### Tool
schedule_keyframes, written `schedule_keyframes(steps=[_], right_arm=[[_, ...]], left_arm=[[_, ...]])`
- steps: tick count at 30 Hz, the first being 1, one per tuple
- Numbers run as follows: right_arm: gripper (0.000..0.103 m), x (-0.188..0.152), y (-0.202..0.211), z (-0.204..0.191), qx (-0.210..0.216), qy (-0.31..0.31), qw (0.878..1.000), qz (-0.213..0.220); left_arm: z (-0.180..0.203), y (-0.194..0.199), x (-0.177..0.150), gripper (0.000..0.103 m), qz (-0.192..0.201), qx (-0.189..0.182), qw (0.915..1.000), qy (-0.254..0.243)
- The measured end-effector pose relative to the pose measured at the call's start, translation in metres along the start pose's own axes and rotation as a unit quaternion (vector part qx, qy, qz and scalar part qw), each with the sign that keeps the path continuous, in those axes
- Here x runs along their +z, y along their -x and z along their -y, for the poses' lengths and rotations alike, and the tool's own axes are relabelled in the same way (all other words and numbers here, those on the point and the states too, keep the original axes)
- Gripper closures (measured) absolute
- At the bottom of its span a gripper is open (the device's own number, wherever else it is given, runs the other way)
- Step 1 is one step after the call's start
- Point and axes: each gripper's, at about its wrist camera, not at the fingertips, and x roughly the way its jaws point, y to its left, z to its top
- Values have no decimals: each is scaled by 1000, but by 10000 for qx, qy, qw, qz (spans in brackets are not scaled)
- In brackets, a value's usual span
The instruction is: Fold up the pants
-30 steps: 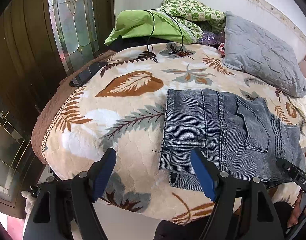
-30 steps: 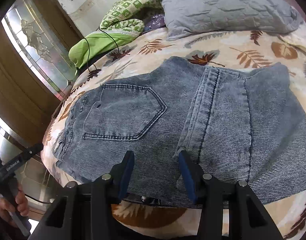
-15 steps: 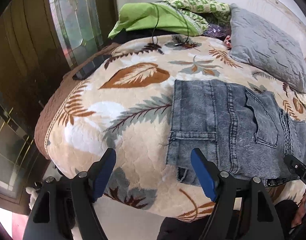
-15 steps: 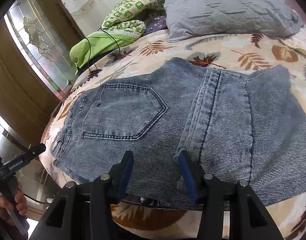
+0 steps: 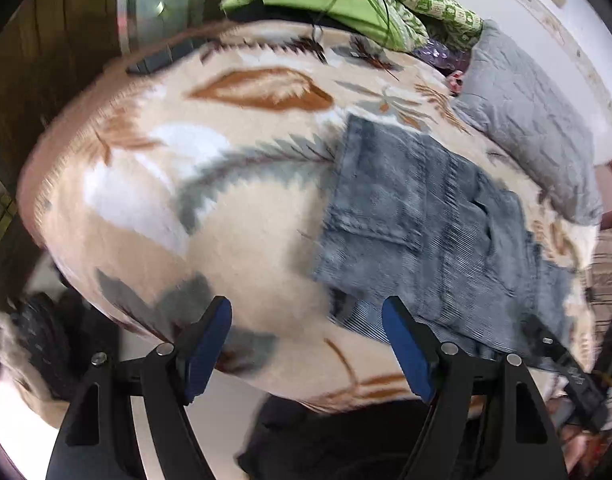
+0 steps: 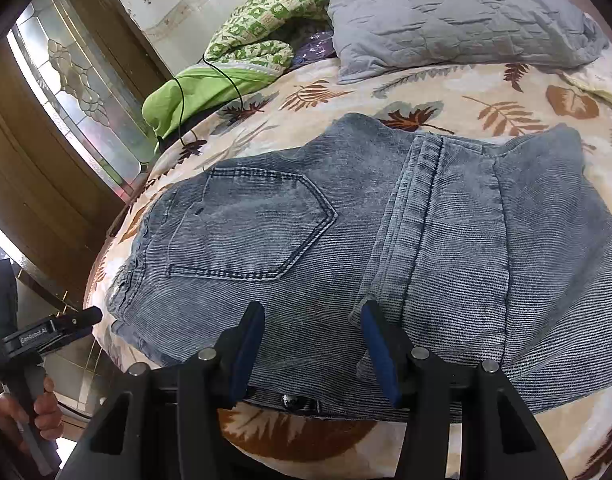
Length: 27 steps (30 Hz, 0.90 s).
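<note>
**Folded jeans at the near edge of the bed, both jaws spread**

My left gripper hangs over the near edge of the bed, jaws spread wide with nothing between them; the picture here is blurred. The folded pants lie flat on the leaf-print cover, their left edge just right of my left gripper, with a broad bare stretch of cover to the left of it. My right gripper sits low over the pants' near edge, its jaws part-open and just now widening, denim below and between them, the pads not pressing it. A back pocket faces up left of a thick seam. Beyond the far edge of the pants lies open cover, then a grey pillow and green bedding.
</note>
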Motion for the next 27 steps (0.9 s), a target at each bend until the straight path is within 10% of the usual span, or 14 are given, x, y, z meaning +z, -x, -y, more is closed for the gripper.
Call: schedule_keyframes(steps=[19, 27], right_arm=[[45, 0, -1, 1, 92, -38, 10000, 6], [45, 0, 0, 3, 159, -91, 9998, 20]], left_arm=[[-3, -37, -7, 26, -541, -1640, 9718, 1603], [4, -49, 12, 59, -390, -1589, 9707, 1759]])
